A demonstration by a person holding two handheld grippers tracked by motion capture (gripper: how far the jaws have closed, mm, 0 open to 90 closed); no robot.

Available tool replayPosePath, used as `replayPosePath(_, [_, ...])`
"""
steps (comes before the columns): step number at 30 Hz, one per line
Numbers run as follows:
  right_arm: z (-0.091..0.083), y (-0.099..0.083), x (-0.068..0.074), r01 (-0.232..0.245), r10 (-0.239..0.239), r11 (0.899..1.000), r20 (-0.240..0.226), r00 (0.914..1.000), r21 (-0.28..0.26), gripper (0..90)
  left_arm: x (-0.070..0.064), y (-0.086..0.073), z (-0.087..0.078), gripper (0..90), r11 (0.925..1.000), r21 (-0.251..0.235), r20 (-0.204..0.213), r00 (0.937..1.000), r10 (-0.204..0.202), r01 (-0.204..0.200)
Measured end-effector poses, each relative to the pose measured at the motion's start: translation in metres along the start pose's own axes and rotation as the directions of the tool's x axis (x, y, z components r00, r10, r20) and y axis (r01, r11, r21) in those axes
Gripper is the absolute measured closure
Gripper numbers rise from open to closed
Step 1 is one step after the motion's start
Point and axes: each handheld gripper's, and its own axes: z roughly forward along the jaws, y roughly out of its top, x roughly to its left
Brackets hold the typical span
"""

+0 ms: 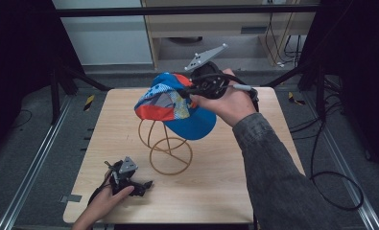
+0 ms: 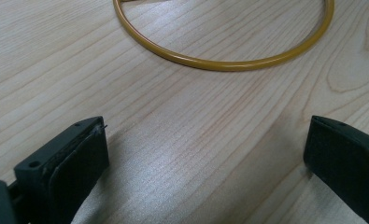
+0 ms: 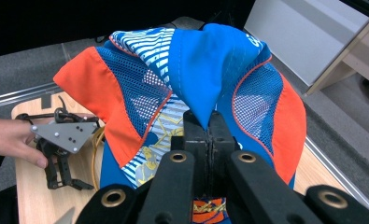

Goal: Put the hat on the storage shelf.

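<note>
A blue, orange and patterned mesh cap [image 1: 175,103] hangs in the air above a yellow wire stand [image 1: 169,149] on the wooden table [image 1: 225,177]. My right gripper [image 1: 189,90] is shut on a pinch of the cap's blue crown [image 3: 205,74], with its jaws pressed together on the fabric. My left gripper [image 1: 141,186] rests low on the table near the front left. It is open with nothing between its jaws [image 2: 205,158], and the stand's round base ring [image 2: 224,63] lies just ahead of it.
Dark frame posts and rails [image 1: 33,158] flank the table. Cables [image 1: 331,177] trail over the floor at the right. A cabinet [image 1: 216,24] stands beyond the far edge.
</note>
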Motion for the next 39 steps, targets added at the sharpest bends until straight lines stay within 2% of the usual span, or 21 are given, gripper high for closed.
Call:
replayPosePath(5, [0.009,0.009,0.001,0.016,-0.016,1.0,-0.005,0.9999,0.023,89.8,0.0,0.0,0.0,0.0,1.0,0.0,0.0,1.0,0.0,0.0])
replayPosePath(17, [0.027,0.016,0.003,0.032,-0.031,0.998,-0.022,0.9993,0.057,89.8,0.0,0.0,0.0,0.0,1.0,0.0,-0.001,1.0,-0.001,0.001])
replayPosePath(24, [0.04,0.019,0.005,0.024,-0.022,0.998,-0.039,0.999,0.052,89.8,0.0,0.0,0.0,0.0,1.0,0.0,-0.001,1.0,-0.003,0.003])
replayPosePath(31, [0.059,0.023,0.013,0.039,-0.035,0.997,-0.056,0.9978,0.073,89.8,0.0,0.0,0.0,0.0,1.0,0.0,-0.001,1.0,-0.003,0.003])
replayPosePath(39, [0.07,0.026,0.018,0.048,-0.042,0.996,-0.076,0.9962,0.081,89.7,0.0,0.0,0.0,0.0,1.0,0.0,-0.001,1.0,-0.003,0.003])
